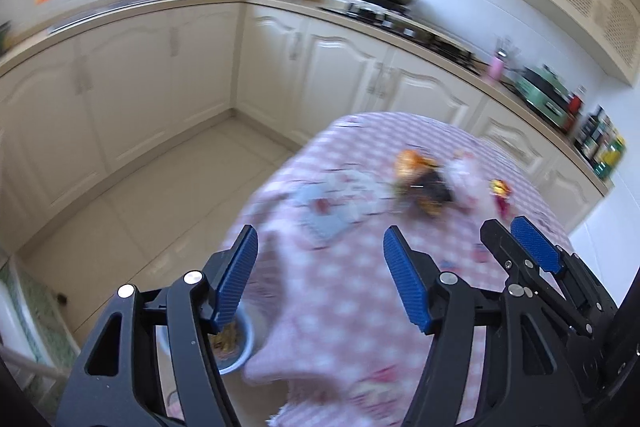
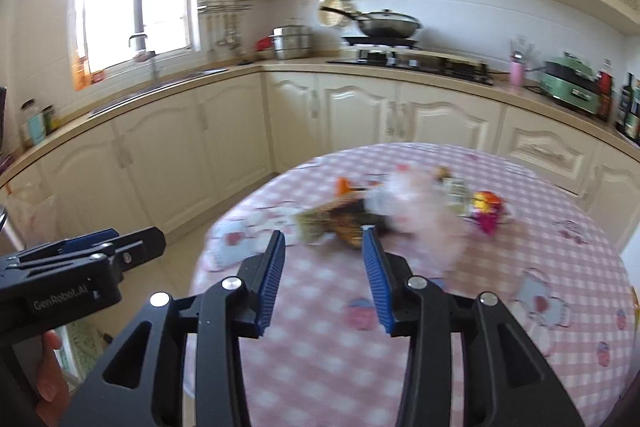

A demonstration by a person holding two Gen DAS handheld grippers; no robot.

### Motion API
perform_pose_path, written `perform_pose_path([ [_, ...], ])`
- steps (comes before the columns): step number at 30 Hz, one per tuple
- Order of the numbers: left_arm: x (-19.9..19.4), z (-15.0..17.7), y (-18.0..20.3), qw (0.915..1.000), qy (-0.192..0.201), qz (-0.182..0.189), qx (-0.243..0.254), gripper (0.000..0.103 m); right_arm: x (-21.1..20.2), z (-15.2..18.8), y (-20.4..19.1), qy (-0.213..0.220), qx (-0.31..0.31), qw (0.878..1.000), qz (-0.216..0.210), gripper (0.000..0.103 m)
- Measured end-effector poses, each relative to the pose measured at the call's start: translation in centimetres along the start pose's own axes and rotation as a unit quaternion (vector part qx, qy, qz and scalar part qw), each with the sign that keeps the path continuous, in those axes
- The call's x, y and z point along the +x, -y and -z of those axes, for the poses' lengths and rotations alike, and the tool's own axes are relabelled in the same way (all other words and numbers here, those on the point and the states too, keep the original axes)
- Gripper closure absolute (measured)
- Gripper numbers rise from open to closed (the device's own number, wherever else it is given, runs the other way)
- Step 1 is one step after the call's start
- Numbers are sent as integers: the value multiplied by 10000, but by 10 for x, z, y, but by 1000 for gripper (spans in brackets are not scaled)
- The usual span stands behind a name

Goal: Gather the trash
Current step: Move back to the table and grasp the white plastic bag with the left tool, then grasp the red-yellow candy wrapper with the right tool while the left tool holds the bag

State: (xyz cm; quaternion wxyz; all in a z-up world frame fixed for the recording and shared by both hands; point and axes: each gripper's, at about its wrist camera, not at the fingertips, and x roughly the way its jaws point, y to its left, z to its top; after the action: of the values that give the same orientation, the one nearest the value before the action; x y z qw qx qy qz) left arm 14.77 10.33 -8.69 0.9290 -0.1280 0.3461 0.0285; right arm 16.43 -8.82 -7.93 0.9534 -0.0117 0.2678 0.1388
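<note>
Two grippers held above a round table with a small heap of trash, both with nothing between the pads.

One round table [image 2: 440, 347] in a pink checked cloth lies under and ahead of both grippers. The trash sits past the fingertips: one blurred pile of dark and orange wrappers [image 2: 348, 223] with a pale crumpled piece, and one red-and-yellow wrapper [image 2: 486, 211] to its right, apart from it. The left gripper [image 1: 320, 275] has its jaws spread wide and empty; the right gripper [image 2: 324, 279] stands narrower, also empty. Only the left wrist view shows one blue bowl [image 1: 236, 343] of scraps low beside its left finger; only the right wrist view shows a hand [image 2: 50, 379] under the left gripper.
</note>
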Motion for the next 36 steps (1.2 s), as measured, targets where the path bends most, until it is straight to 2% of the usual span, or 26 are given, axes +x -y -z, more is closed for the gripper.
perform_pose_path([
  [4,20,-7,53,9988,-95,359,323,40,-5,3,52,30,287,9987,421,62],
  [9,47,-5,107,9956,-258,615,662,40,-2,5,105,-12,594,9953,765,61],
  [16,88,-9,138,9936,-551,683,705,40,20,8,149,-140,786,9926,920,61],
  [24,130,-8,158,9907,-929,693,716,40,41,9,170,-280,1019,9907,862,58],
  [25,134,-8,160,9902,-969,689,736,41,44,9,171,-299,1055,9904,839,58],
  [27,139,-9,163,9888,-1003,808,748,54,48,7,173,-312,1068,9903,830,57],
  [29,141,-11,165,9875,-1034,911,769,71,52,4,173,-334,1070,9904,803,56],
  [32,136,-13,169,9876,-902,958,856,79,61,1,171,-440,1059,9906,747,55],
  [36,119,-20,161,9886,-632,1129,768,80,73,-3,167,-588,1006,9910,664,54],
])
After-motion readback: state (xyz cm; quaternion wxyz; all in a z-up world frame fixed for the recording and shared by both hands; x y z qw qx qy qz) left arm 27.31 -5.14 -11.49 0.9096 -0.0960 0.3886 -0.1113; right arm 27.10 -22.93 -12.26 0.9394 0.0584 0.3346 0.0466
